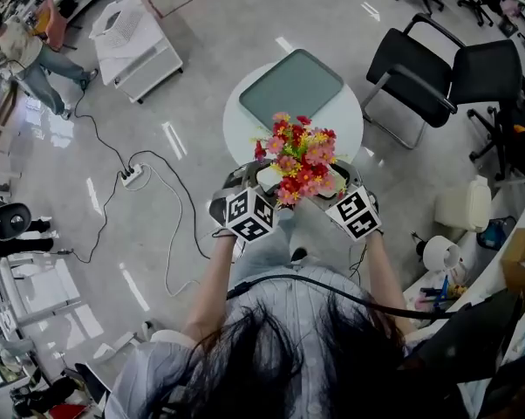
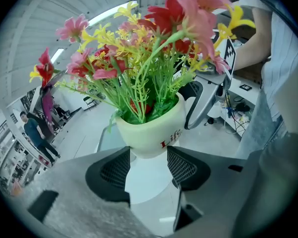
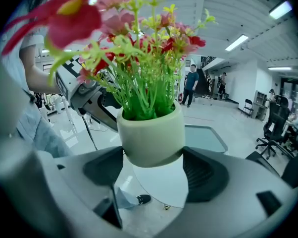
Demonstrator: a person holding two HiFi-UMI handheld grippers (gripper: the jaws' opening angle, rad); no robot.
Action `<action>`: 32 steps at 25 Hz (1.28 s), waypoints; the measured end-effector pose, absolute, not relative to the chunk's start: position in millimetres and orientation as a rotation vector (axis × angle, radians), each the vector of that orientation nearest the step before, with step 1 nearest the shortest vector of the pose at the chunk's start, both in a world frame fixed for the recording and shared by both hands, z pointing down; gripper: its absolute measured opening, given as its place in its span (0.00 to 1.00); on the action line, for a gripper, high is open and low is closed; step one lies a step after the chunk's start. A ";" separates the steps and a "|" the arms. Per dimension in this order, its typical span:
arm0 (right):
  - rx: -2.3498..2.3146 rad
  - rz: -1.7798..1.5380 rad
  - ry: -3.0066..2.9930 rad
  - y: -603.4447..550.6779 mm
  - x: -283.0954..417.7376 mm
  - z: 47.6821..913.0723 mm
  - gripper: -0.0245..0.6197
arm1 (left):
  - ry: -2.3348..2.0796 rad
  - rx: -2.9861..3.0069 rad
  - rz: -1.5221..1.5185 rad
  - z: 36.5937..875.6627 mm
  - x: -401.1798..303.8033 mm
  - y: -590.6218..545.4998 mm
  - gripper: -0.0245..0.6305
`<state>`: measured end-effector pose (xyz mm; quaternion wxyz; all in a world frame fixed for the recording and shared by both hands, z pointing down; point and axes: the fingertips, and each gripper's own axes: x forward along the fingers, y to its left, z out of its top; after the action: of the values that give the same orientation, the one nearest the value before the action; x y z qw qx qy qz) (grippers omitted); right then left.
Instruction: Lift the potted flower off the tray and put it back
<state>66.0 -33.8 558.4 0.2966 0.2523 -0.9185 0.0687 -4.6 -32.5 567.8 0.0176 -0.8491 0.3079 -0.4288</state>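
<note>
I am looking down on a grey polished floor (image 1: 201, 51), with a round white tabletop (image 1: 243, 127) sitting at the centre of the head view. A grey-green tray (image 1: 290, 85) is lying on the upper part of it. Black chairs (image 1: 437, 68) are standing at the upper right, and a power strip (image 1: 132, 175) with trailing cables is lying on the floor at the left.

The potted flower (image 1: 299, 166) is hanging in the air just below the tray in the frame, over the lower edge of the tabletop and clear of the tray. Its red, pink and yellow blooms are spreading above a pale pot.

I am holding it from both sides. The left claw (image 2: 148, 157) is clamping the lower part of the pot, with a ribbed pad pressing in on each side. The right claw (image 3: 153, 162) is gripping the same pot from the opposite side, its jaws hugging the rounded base. In both gripper views the white tabletop is showing beneath the pot, with the tray lying beyond it.
</note>
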 end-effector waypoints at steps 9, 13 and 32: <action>0.639 0.231 -2.393 -109.6 33.8 586.1 0.61 | 0.937 -2.694 -1.350 593.1 -35.9 -107.2 0.39; 0.633 0.243 -2.389 -148.5 21.2 602.6 0.61 | 0.922 -2.689 -1.370 602.1 -50.1 -144.7 0.39; 0.588 0.274 -2.231 -279.0 6.5 673.4 0.61 | 0.846 -2.772 -1.411 671.2 -62.8 -273.5 0.39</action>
<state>6.5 -279.0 673.4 0.3980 0.2321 -0.8809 0.1084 -62.8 -273.5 671.2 -0.0407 -0.8593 0.2621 -0.4373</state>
